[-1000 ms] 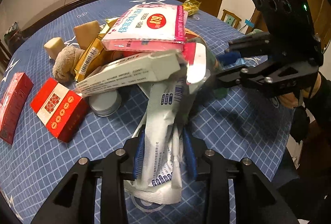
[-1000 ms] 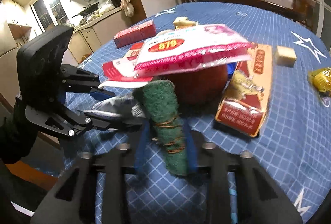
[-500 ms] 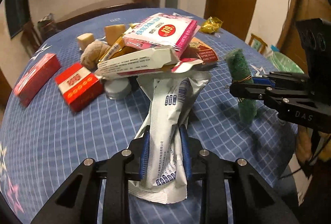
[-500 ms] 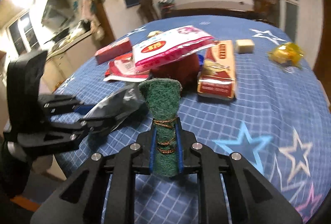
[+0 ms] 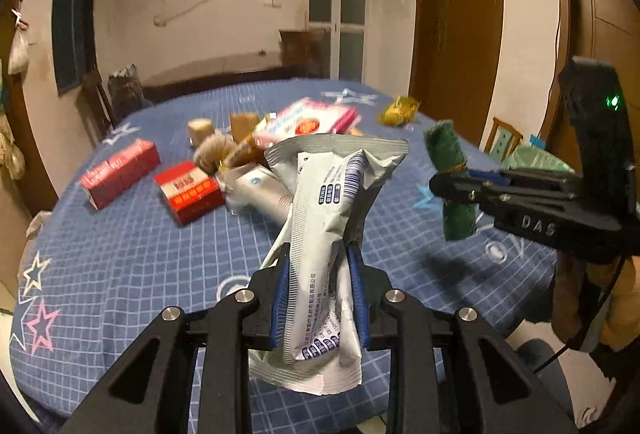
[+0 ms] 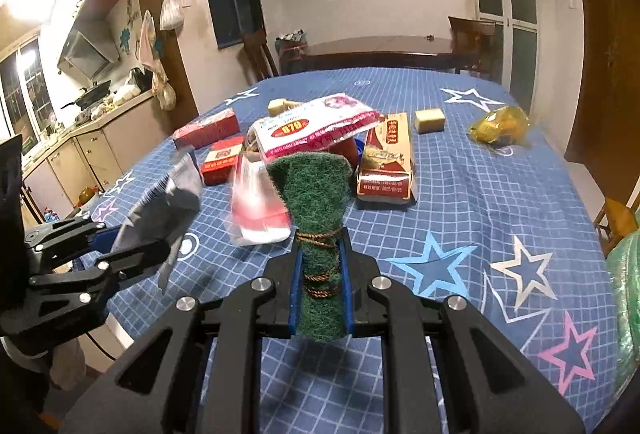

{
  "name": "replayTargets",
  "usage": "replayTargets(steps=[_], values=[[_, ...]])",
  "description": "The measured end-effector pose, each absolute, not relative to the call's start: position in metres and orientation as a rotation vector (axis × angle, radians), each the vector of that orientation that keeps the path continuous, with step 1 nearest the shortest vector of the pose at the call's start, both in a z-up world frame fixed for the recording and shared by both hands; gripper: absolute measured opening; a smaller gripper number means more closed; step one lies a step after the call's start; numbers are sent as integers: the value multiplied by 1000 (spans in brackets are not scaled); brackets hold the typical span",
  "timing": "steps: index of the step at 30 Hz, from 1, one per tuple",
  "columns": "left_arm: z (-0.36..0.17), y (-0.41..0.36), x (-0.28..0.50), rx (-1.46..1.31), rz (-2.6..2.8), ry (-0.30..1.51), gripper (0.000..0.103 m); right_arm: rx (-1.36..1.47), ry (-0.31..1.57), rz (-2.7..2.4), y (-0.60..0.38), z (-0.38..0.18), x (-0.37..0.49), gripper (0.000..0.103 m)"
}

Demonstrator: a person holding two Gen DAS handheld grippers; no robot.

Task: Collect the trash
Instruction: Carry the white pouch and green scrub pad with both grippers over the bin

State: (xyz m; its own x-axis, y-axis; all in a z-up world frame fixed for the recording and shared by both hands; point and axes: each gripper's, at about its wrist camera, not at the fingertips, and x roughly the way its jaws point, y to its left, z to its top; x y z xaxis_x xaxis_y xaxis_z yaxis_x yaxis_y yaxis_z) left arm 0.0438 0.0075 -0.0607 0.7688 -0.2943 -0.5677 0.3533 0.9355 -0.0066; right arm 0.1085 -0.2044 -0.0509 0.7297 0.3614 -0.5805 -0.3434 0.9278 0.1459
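The left gripper (image 5: 318, 282) is clamped on a crumpled white-and-silver foil wrapper with blue print (image 5: 326, 230), holding it upright above the near part of the round table under a blue grid-and-star tablecloth (image 5: 120, 258). The right gripper (image 6: 320, 284) is closed tight around a rolled green scouring pad tied with brown cord (image 6: 316, 218), also raised above the cloth. Behind them on the table lie two red boxes (image 5: 120, 171), a pink-and-white packet (image 6: 316, 127), a red-and-tan carton (image 6: 386, 163) and a crinkled yellow wrapper (image 6: 500, 123).
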Motion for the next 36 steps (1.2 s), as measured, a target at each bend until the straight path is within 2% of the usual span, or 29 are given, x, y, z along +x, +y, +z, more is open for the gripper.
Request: replayTargets(steps=[8, 17, 36], values=[[-31, -2, 48, 62, -264, 535, 28, 48, 572, 346, -215, -22, 95, 14], [-15, -46, 74, 53, -263, 522, 28, 63, 528, 225, -251, 0, 90, 14], [19, -243, 104, 129, -556, 479, 28, 101, 496, -146, -412, 32, 64, 14]])
